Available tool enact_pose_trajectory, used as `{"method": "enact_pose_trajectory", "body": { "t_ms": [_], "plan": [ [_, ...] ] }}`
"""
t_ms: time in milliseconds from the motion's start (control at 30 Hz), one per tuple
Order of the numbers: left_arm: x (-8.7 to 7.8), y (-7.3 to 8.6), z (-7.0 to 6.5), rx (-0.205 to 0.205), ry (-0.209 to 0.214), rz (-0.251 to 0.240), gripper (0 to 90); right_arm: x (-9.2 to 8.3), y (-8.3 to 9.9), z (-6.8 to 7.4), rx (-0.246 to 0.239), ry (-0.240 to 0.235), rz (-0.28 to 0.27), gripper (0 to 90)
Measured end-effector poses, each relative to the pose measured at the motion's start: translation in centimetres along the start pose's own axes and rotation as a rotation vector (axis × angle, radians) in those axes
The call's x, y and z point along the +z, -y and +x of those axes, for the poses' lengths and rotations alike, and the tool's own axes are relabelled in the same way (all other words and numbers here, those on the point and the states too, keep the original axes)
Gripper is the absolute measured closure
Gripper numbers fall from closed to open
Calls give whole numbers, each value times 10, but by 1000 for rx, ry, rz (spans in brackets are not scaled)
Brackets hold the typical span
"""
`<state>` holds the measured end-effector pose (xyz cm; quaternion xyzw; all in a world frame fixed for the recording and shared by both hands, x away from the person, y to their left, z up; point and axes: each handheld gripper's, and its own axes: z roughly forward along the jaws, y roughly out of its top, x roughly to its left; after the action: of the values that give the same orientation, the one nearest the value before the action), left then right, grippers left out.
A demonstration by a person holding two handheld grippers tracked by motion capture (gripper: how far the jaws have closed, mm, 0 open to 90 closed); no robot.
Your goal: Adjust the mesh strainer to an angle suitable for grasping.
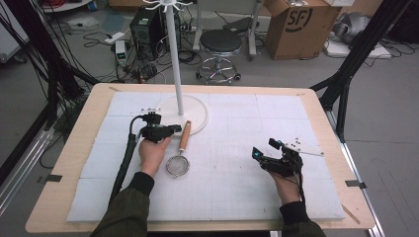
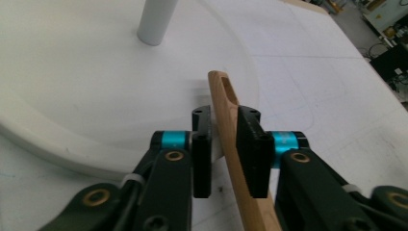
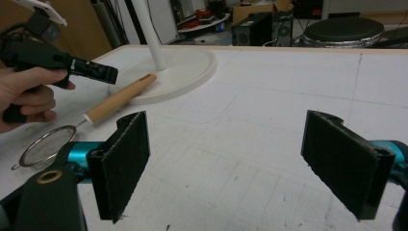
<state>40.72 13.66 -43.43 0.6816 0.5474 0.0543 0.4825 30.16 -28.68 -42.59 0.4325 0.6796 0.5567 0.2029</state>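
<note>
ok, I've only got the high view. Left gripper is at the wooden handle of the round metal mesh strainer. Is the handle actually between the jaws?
Observer: Yes. In the left gripper view the light wooden handle runs between the jaws of the left gripper. One pad looks just clear of it, so I wouldn't call it clamped.
Operator: Anything at the handle's end?
Observer: A long slot is cut through it, and that end lies over the rim of the white round stand base.
Operator: Right gripper?
Observer: In its own view the right gripper has its jaws wide apart with nothing between them, above the white mat.
</note>
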Motion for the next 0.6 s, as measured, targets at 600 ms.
{"method": "enact_pose_trajectory", "body": {
  "t_ms": [600],
  "plan": [
    [-15, 7, -12, 22, 25, 38, 507, -2, 0, 3, -11, 3, -8, 163]
  ]
}}
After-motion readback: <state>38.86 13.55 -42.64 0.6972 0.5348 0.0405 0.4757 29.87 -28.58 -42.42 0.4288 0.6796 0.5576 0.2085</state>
